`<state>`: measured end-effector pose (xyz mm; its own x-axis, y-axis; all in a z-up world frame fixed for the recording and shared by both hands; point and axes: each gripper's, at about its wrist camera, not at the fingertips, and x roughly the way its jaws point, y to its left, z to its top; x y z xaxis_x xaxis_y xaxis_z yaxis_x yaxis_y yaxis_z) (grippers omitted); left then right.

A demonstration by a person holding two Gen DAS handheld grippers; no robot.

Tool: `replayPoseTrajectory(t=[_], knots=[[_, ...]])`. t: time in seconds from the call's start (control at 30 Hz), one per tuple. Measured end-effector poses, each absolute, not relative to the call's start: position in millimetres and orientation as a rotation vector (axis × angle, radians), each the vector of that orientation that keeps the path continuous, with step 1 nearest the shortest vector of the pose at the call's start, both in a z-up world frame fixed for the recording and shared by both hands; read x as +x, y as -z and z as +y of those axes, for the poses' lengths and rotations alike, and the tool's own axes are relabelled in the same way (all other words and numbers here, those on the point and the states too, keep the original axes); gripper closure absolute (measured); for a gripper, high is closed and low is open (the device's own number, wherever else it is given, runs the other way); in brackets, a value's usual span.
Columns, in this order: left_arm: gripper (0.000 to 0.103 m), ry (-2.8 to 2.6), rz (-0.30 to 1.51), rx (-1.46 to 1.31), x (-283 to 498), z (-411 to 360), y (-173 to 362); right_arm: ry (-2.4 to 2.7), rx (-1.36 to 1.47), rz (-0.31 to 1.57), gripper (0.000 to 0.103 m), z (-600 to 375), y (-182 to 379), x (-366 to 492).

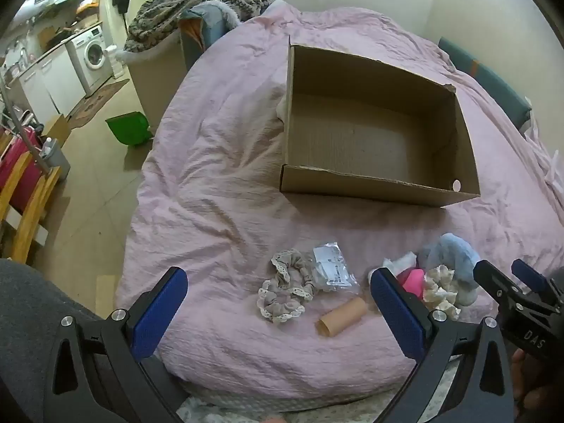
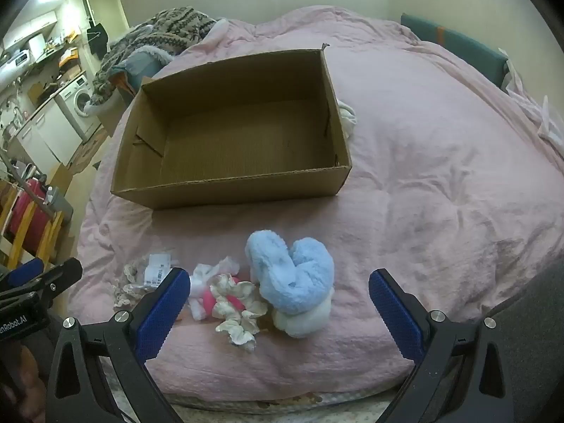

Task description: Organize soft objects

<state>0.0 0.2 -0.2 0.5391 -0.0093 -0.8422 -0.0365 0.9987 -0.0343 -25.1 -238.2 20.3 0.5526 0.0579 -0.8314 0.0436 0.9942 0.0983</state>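
**Soft things heaped on the bed, both tongs spread wide**

Plainly, a small heap of soft things is seen near the front edge of the bed. A fluffy blue sock bundle is curled over a white one, and just beside it a cream frilled scrunchie lies against something bright pink. Further left, a beige lace-edged scrunchie is laid next to a clear plastic packet and a cardboard tube.

The left tongs are held spread wide, empty, above the beige scrunchie and the tube. The right tongs are likewise released, with nothing gripped; the cream scrunchie and the blue bundle are framed between their fingers.

An open cardboard box, nothing visible inside, is set on the bed beyond the heap. The bed is covered by a wrinkled pink quilt, with a patterned blanket piled at the far end. A washing machine and a green bin are seen on the left.
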Motion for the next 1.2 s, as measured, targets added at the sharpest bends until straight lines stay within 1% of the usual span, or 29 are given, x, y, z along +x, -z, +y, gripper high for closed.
replayPoseTrajectory(t=[1.2], knots=[[0.000,-0.011,1.008,-0.054,2.2,-2.7,1.8,-0.008,0.123,0.992,0.000,-238.1,-21.8,-26.6]])
